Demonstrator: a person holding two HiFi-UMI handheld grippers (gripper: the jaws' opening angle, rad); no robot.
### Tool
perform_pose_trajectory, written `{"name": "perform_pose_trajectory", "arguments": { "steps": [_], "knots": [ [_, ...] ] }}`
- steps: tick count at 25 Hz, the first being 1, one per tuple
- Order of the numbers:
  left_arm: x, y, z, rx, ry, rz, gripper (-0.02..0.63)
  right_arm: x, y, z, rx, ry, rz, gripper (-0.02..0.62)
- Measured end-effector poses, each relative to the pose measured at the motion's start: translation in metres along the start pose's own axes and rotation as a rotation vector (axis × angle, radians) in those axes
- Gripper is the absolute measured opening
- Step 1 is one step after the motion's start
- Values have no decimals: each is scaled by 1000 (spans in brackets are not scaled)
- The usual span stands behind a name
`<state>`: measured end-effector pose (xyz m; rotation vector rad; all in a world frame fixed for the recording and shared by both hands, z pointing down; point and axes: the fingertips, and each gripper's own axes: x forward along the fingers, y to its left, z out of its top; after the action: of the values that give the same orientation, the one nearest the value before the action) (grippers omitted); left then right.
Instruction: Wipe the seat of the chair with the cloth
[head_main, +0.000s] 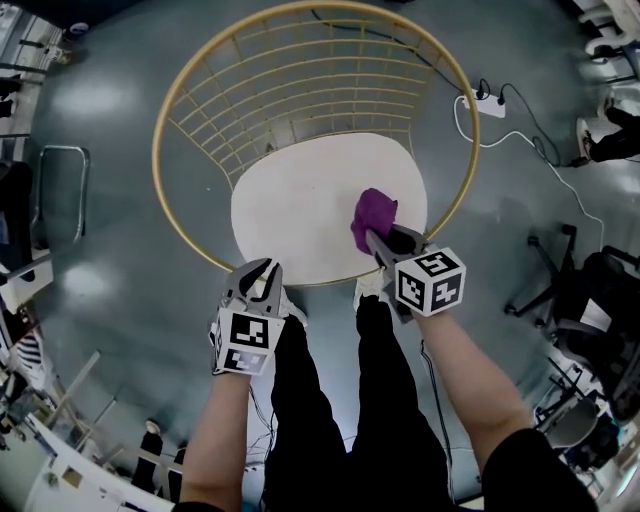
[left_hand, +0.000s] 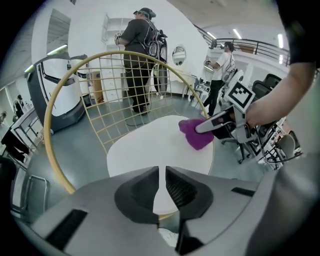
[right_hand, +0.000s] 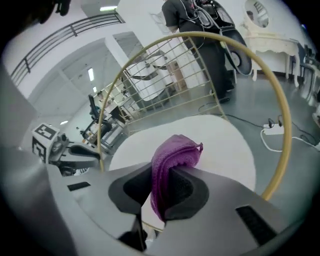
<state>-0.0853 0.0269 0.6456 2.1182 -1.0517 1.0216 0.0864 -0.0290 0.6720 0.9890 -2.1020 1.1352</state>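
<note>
Clamping a bunched purple cloth (right_hand: 176, 150) between its pads, the right gripper (right_hand: 161, 176) is pointing steeply down over the right part of the white seat (head_main: 290, 215), so that the loose folds are hanging ahead of the jaw tips and are facing the surface to be wiped. The cloth is lying low over the seat near its right edge. It seems to be touching the surface, though no view is settling that. The left gripper (left_hand: 161, 181) is idling at the near left rim of the seat, its jaws drawn almost together with only a thin slit between them and nothing in it. It is probably being kept out of the wiping path. Around the seat, the chair's gold wire back (head_main: 300, 70) is curving up on the far side and is limiting strokes in that direction. The near and left parts of the seat are lying bare, and the wiping is judged to be at an early stage. On the grey floor (head_main: 110, 190), far right, a white power strip (head_main: 487, 103) is lying well apart from the chair.
</note>
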Motion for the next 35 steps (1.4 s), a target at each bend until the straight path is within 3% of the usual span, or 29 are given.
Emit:
{"name": "perform_pose_trajectory", "arguments": {
  "steps": [7, 14, 21, 35],
  "knots": [
    [-16, 27, -19, -59, 0, 57, 17, 33, 111, -48, -33, 100, 240, 69],
    [-24, 41, -38, -77, 11, 63, 15, 63, 175, -75, -14, 145, 336, 69],
    [-22, 41, -48, -83, 19, 46, 15, 87, 175, -93, -10, 187, 294, 69],
    [-10, 24, -36, -64, 13, 12, 15, 60, 73, -109, 47, 225, 96, 69]
  ]
}}
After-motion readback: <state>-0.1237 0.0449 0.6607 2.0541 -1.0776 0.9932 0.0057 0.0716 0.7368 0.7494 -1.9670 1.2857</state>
